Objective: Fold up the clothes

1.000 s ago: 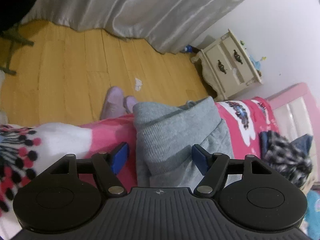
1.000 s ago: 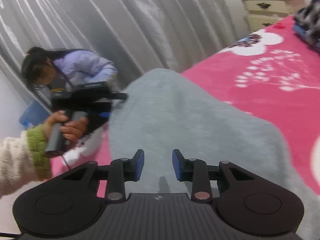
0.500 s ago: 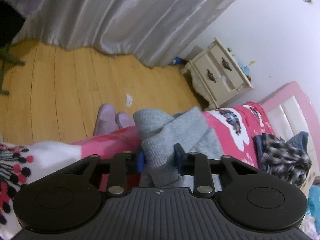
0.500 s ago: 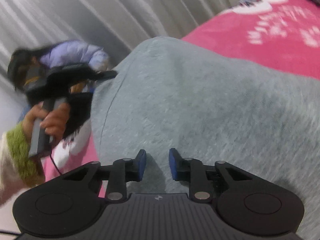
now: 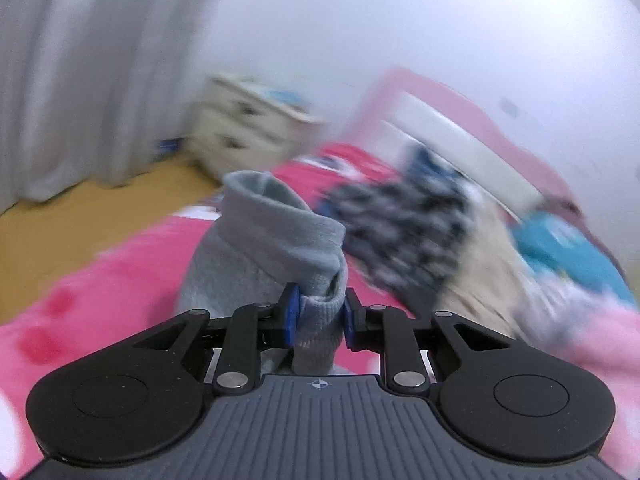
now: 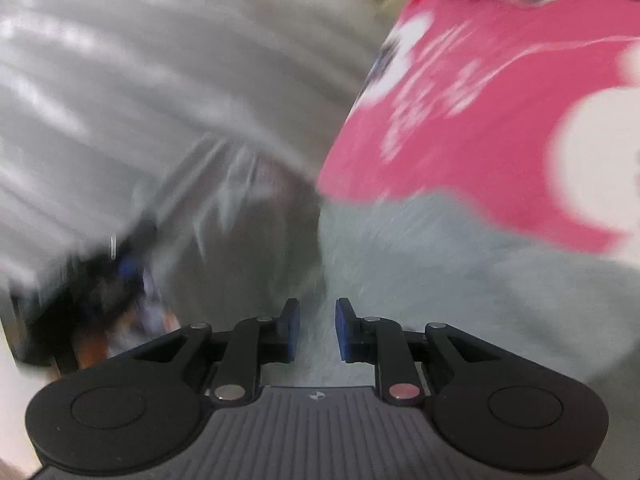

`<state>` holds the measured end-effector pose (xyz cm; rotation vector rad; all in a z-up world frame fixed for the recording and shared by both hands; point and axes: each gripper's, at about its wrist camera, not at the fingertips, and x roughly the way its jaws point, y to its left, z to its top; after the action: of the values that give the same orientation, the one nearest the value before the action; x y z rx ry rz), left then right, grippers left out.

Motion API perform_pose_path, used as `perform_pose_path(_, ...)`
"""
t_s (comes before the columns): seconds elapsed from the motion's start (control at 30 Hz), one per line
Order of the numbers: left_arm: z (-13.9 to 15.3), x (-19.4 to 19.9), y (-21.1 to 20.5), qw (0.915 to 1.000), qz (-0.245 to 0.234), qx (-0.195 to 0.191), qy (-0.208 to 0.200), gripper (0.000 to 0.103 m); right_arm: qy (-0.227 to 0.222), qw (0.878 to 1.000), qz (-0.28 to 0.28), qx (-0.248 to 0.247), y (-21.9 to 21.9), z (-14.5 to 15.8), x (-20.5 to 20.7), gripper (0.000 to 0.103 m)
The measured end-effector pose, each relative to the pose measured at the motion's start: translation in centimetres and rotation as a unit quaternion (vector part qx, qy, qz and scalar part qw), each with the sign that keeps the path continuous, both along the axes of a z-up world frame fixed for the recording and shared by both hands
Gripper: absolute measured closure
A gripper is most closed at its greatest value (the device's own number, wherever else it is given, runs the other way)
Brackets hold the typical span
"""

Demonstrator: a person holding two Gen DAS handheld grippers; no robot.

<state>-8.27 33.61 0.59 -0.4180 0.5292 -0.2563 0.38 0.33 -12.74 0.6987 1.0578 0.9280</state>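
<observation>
A grey knitted garment (image 5: 264, 248) lies on the pink bed cover (image 5: 120, 292). Its ribbed cuff stands up between the blue pads of my left gripper (image 5: 319, 318). The jaws are closing and the pads press on the cuff, lifting it off the bed. In the right wrist view, the same grey garment (image 6: 460, 280) fills the lower right, blurred. Its left edge runs down into my right gripper (image 6: 318, 330). Those jaws are opening slightly, with grey fabric filling the narrow gap between the pads.
A pile of clothes, among them a black-and-white checked one (image 5: 404, 232) and a teal one (image 5: 568, 248), lies at the pink headboard (image 5: 460, 120). A cream nightstand (image 5: 244, 132) stands by the grey curtain (image 5: 80, 72). Wooden floor (image 5: 80, 220) lies left of the bed.
My left gripper has shut on the grey cuff, then swung up and towards the headboard with it. My right gripper has narrowed on the grey fabric, rolled and moved, and both views are now blurred.
</observation>
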Motion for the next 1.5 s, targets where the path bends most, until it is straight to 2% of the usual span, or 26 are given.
perform_pose_path(0.1,-0.4,-0.8,-5.5,0.9961,-0.086,0.018,-0.004,0.083,0.015,0.997,-0.075,0.028,-7.4,1.4,-0.6,0.082)
perform_pose_path(0.2,-2.5,-1.4,-10.8,0.9834,-0.177,0.027,0.028,0.083,0.028,0.989,-0.142,0.033,-14.4,2.2,-2.4,0.082)
perform_pose_path(0.3,-5.9,-2.4,-15.6,0.9562,-0.271,0.090,0.064,0.081,0.045,0.979,-0.198,0.004,-20.1,1.6,-5.2,0.079)
perform_pose_path(0.4,-8.9,-3.9,-18.5,0.9159,-0.352,0.142,0.131,0.079,0.096,0.965,-0.239,-0.037,-24.1,-0.4,-8.0,0.079)
perform_pose_path(0.43,-8.5,-4.2,-18.5,0.9114,-0.363,0.142,0.131,0.077,0.116,0.961,-0.248,-0.044,-25.1,-1.0,-8.9,0.079)
perform_pose_path(0.5,-7.6,-4.7,-18.4,0.9033,-0.383,0.142,0.132,0.063,0.132,0.958,-0.250,-0.043,-25.7,-1.5,-10.1,0.076)
perform_pose_path(0.53,-7.1,-4.6,-17.8,0.9054,-0.379,0.139,0.132,0.056,0.129,0.961,-0.242,-0.041,-25.3,-1.2,-10.2,0.071)
perform_pose_path(0.63,-5.5,-4.3,-16.0,0.9121,-0.366,0.127,0.135,0.054,0.101,0.974,-0.200,-0.040,-23.1,-0.1,-9.8,0.059)
perform_pose_path(0.67,-5.3,-4.1,-15.2,0.9171,-0.351,0.117,0.148,0.054,0.090,0.978,-0.184,-0.044,-22.0,0.3,-9.3,0.058)
perform_pose_path(0.73,-5.4,-3.5,-13.4,0.9273,-0.312,0.105,0.177,0.054,0.075,0.983,-0.151,-0.073,-19.2,0.3,-7.3,0.049)
perform_pose_path(0.8,-6.0,-2.8,-11.6,0.9358,-0.269,0.100,0.205,0.054,0.062,0.986,-0.118,-0.105,-16.5,0.3,-5.4,0.049)
perform_pose_path(0.87,-6.8,-2.2,-10.2,0.9411,-0.234,0.097,0.224,0.054,0.070,0.982,-0.086,-0.151,-14.2,-0.7,-4.1,0.053)
perform_pose_path(0.93,-7.4,-1.7,-9.1,0.9447,-0.207,0.091,0.237,0.054,0.082,0.981,-0.063,-0.161,-13.1,-1.2,-3.9,0.080)
perform_pose_path(1.0,-7.7,-1.4,-7.9,0.9486,-0.184,0.081,0.244,0.054,0.077,0.982,-0.052,-0.163,-12.5,-0.6,-3.9,0.083)
perform_pose_path(1.03,-7.7,-1.3,-7.2,0.9506,-0.175,0.076,0.245,0.054,0.073,0.984,-0.050,-0.156,-12.4,0.1,-3.9,0.096)
perform_pose_path(1.07,-7.6,-1.1,-6.7,0.9522,-0.168,0.073,0.244,0.054,0.078,0.987,-0.051,-0.134,-12.5,0.9,-3.9,0.099)
perform_pose_path(1.2,-7.8,-0.6,-5.0,0.9542,-0.154,0.077,0.245,0.054,0.105,0.992,-0.053,-0.048,-12.7,3.6,-4.6,0.099)
perform_pose_path(1.27,-8.1,-0.5,-4.5,0.9533,-0.153,0.087,0.246,0.054,0.130,0.990,-0.050,-0.024,-11.9,3.4,-4.9,0.100)
perform_pose_path(1.4,-8.2,-0.4,-4.4,0.9524,-0.154,0.103,0.242,0.054,0.179,0.980,-0.065,-0.061,-11.6,-0.5,-5.5,0.100)
perform_pose_path(1.5,-7.2,-0.3,-5.1,0.9557,-0.166,0.106,0.219,0.054,0.211,0.973,-0.081,-0.049,-12.2,-2.2,-5.9,0.100)
